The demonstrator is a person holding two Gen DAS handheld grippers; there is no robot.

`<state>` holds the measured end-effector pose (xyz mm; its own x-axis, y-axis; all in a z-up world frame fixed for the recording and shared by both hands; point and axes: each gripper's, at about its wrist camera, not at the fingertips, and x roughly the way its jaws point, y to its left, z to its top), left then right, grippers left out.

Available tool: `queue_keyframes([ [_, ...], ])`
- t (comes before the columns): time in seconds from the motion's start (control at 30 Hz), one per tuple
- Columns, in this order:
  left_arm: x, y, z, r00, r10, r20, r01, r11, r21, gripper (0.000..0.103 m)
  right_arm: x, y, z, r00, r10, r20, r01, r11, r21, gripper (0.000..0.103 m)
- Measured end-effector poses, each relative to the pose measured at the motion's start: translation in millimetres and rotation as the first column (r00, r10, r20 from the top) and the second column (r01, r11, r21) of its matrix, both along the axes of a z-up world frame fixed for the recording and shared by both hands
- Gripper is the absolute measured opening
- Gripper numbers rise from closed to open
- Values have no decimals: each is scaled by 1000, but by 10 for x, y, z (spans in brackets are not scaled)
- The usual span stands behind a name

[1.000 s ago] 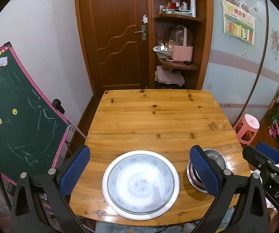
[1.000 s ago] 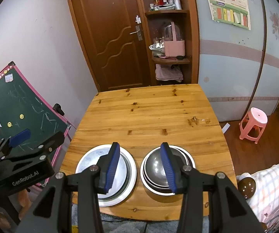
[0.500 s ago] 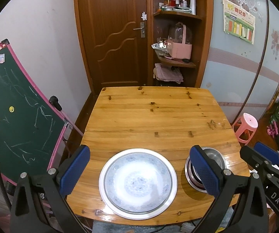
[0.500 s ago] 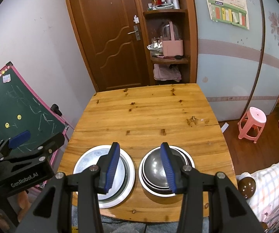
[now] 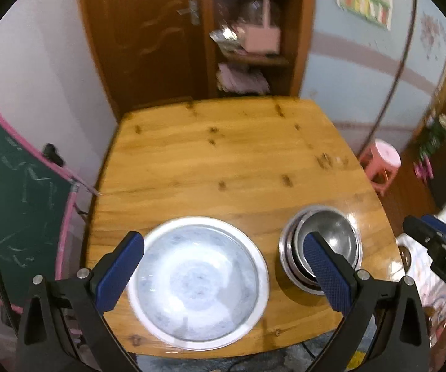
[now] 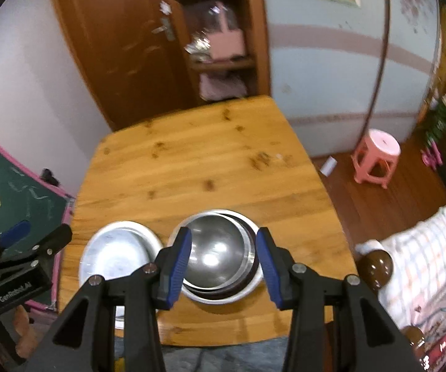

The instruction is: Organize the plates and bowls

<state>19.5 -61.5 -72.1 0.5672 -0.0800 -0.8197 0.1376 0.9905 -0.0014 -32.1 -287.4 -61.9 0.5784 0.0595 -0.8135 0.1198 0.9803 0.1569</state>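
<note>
A blue-patterned white plate [image 5: 196, 280] lies on a metal plate at the near left of the wooden table [image 5: 238, 155]. A stack of steel bowls [image 5: 328, 248] sits to its right. My left gripper [image 5: 219, 272] is wide open and empty above the plate. My right gripper [image 6: 223, 262] is open and empty above the steel bowls [image 6: 219, 255]; the plate [image 6: 117, 255] is at its left. Each gripper also shows in the other's view: the right one [image 5: 436, 248], the left one [image 6: 21, 245].
A green chalkboard [image 5: 15, 204] leans at the table's left. A pink stool [image 6: 376, 152] stands on the floor to the right. A wooden door [image 5: 142, 34] and shelf [image 5: 250, 31] are behind the table. Checked cloth [image 6: 424, 254] lies at the near right.
Both cameras have swung and tilted down toward the dishes, with motion blur. The right gripper's jaws have opened wider. The plate and bowls have not moved on the table.
</note>
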Motion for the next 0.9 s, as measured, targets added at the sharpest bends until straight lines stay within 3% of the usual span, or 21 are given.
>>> queue_keyframes([
  [0.17, 293, -253, -468, 977, -126, -172, 113, 990, -84, 102, 176, -271, -406, 991, -18, -134, 25, 999, 46, 44],
  [0.5, 612, -427, -1101, 928, -159, -337, 115, 982, -147, 100, 439, -358, -911, 966, 25, -259, 14, 989, 145, 44],
  [0.67, 683, -461, -1298, 903, -190, -384, 133, 976, -171, 92, 533, -369, -1144, 949, 40, -314, 12, 987, 162, 44],
  [0.77, 700, -512, -1390, 890, -212, -404, 146, 971, -188, 81, 564, -397, -1251, 940, 38, -339, 25, 983, 182, 44],
  [0.83, 715, -547, -1478, 871, -224, -437, 145, 968, -206, 66, 582, -412, -1320, 934, 36, -356, 34, 981, 189, 44],
  [0.9, 739, -574, -1548, 860, -227, -457, 139, 966, -217, 64, 603, -419, -1366, 929, 36, -370, 40, 980, 196, 44],
])
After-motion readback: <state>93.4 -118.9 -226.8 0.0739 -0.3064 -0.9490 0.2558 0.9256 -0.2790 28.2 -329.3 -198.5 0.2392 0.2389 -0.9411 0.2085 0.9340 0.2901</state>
